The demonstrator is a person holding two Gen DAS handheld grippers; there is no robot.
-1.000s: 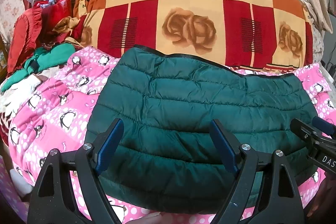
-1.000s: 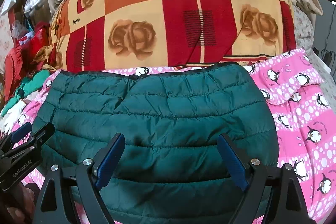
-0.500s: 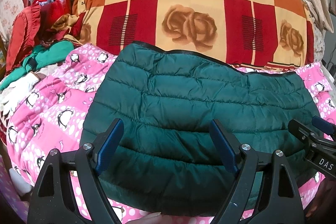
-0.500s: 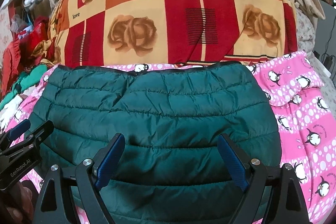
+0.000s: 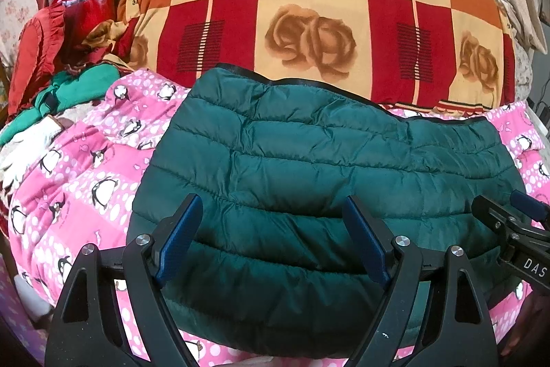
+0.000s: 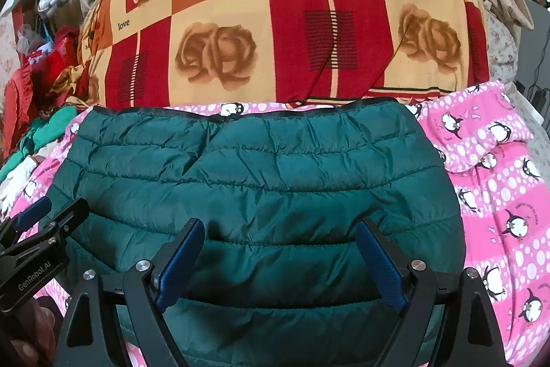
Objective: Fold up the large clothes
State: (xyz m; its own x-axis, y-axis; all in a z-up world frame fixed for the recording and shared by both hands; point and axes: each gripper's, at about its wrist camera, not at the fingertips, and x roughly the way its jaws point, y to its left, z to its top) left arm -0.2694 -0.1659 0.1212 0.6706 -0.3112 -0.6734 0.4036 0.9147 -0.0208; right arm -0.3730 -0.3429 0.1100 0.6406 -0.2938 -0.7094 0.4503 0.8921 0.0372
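Ahead of both hand-held grippers, left (image 5: 271, 239) and right (image 6: 280, 258), jaws wide and empty, the folded green jacket (image 5: 326, 167) lies unchanged; folding looks finished.

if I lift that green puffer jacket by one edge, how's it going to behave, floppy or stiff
The jacket will probably flop and sag: its quilted panels already wrinkle and slump over the pink blanket. It looks puffy, so likely light for its bulk. The shiny shell may slide between the pads.
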